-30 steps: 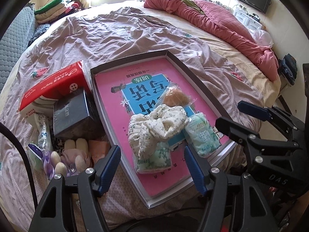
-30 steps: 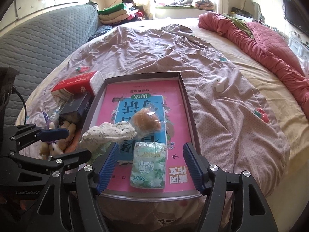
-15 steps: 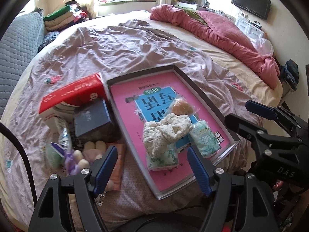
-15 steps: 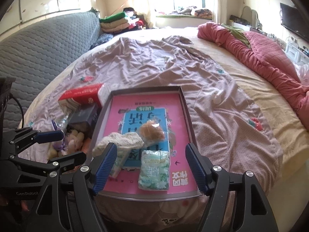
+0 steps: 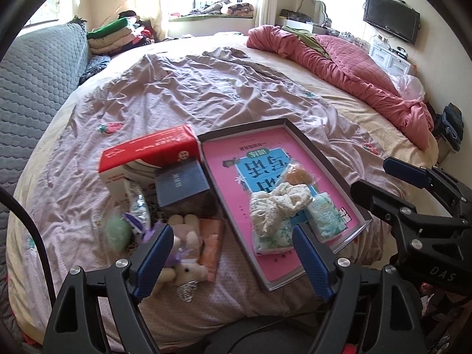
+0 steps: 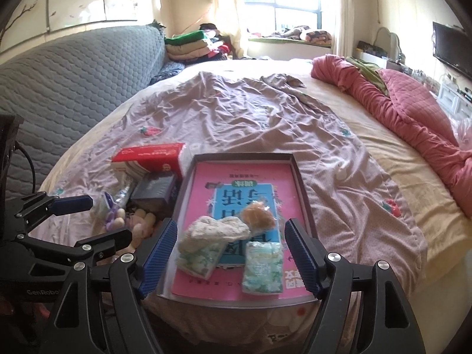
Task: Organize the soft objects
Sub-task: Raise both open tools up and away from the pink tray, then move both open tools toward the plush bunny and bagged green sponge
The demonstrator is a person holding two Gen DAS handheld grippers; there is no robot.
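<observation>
A dark-rimmed tray (image 5: 244, 126) lined with a pink book lies on the bed. On it are a floral cloth scrunchie (image 5: 277, 203), two green tissue packs (image 5: 324, 216) (image 5: 270, 237) and a wrapped bun (image 5: 296, 174). My left gripper (image 5: 231, 250) hovers above the tray's near left corner, jaws opening, nothing between them. My right gripper (image 6: 231, 242) hangs over the tray's near edge (image 6: 242, 155), jaws opening and empty too, above the scrunchie (image 6: 215, 228) and one tissue pack (image 6: 261, 267). Each gripper shows in the other's view: the right gripper (image 5: 370, 174), the left gripper (image 6: 109, 218).
Left of the tray sit a red tissue box (image 5: 147, 153), a dark blue box (image 5: 183, 185), a plush toy (image 5: 183, 253), an orange cloth (image 5: 211, 242) and a green pouch (image 5: 118, 233). A red quilt (image 5: 354, 67) lies at the far right. A grey padded headboard (image 5: 29, 82) borders the left.
Both grippers have risen and pulled back from the tray, and their jaws have spread wider. The soft things on the tray have stayed where they were.
</observation>
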